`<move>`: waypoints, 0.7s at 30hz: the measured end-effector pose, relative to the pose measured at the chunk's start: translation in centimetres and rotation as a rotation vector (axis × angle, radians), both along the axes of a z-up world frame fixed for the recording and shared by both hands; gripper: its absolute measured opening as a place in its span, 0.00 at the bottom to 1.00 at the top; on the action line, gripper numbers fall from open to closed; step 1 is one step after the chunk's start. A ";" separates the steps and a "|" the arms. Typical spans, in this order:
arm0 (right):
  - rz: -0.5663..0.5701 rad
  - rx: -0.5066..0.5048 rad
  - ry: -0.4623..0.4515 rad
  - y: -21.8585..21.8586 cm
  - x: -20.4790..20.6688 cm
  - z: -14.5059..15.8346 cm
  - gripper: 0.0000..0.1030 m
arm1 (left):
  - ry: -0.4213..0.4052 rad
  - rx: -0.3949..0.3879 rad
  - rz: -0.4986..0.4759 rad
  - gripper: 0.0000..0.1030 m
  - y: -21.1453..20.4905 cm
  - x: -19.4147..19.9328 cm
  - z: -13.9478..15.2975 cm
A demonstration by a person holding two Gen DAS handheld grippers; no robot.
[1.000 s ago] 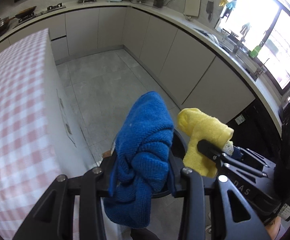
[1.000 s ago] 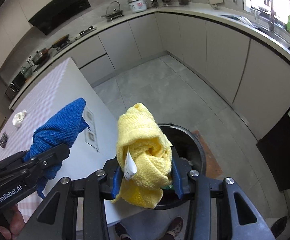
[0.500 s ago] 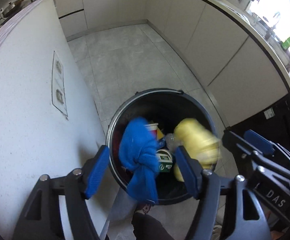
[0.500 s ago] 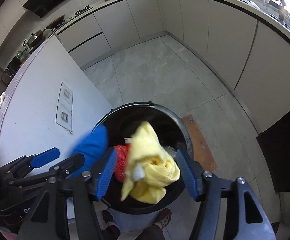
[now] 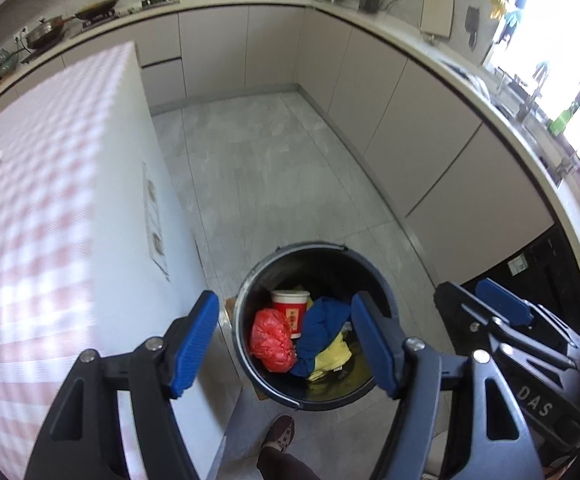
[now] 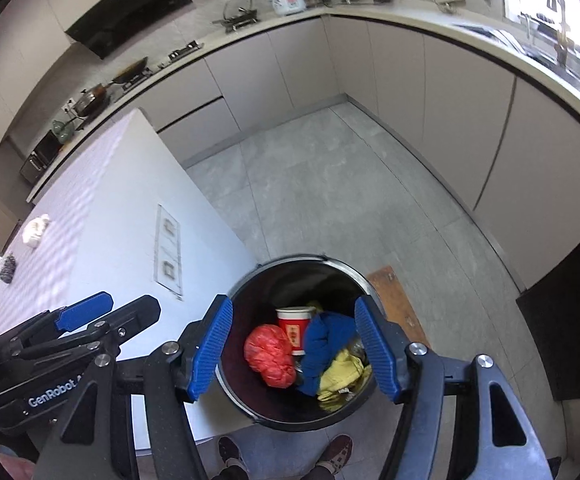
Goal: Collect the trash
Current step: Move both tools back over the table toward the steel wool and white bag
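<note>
**Both cloths down in the bin**

Left gripper [image 5: 285, 344] spread wide, nothing between the blue pads; right gripper [image 6: 296, 350] likewise parted and empty. Jaws on both just been opening — no cloth left in either. Both poised above the black bin [image 6: 330, 262], standing on the floor just beside the white counter [image 6: 113, 208].

Inside the bin: blue cloth [image 6: 324, 344] draped over the yellow cloth [image 6: 342, 376], with a red crumpled bag [image 6: 269, 356] and a red paper cup [image 6: 294, 328] alongside.

Probably light and limp, the cloths — no stiffness, prone to sagging and trailing from a pinch. Best taken at a bunched fold near the middle, not a loose corner.

Still on the counter top, well apart from the bin: a small pale wad [image 6: 37, 226], blurred, likely soft trash. Likely easy to pinch across its bulk.
</note>
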State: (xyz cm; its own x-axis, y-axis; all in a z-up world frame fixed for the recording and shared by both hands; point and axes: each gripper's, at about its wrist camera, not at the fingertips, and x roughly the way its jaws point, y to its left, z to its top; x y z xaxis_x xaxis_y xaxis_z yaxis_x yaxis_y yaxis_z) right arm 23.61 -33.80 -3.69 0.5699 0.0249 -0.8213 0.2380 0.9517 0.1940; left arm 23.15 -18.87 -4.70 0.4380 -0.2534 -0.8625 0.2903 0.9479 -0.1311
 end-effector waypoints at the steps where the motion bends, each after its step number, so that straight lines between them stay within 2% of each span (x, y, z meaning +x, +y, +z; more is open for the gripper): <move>1: 0.009 0.003 -0.005 0.4 0.0 0.6 0.65 | -0.008 -0.005 0.006 0.68 0.4 0.0 0.5; 6: 0.088 0.013 -0.030 3.8 0.7 2.8 0.68 | -0.039 -0.020 0.072 0.68 3.6 -0.3 2.1; 10: 0.178 0.025 -0.069 8.3 1.9 4.6 0.70 | -0.071 -0.008 0.155 0.68 7.4 -0.6 3.0; 16: 0.320 0.017 -0.121 16.8 4.4 6.2 0.73 | -0.119 0.023 0.287 0.68 15.6 -0.7 3.8; 21: 0.379 0.004 -0.125 24.8 7.1 6.3 0.75 | -0.140 0.046 0.370 0.68 23.6 0.0 4.4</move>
State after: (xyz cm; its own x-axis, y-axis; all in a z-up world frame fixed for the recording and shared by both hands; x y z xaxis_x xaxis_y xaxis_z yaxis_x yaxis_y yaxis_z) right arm 30.73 -9.00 2.66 0.6153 0.2563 -0.7454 -0.1561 0.9666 0.2035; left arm 23.18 4.72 -0.25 0.6068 -0.0186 -0.7946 -0.0599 0.9958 -0.0690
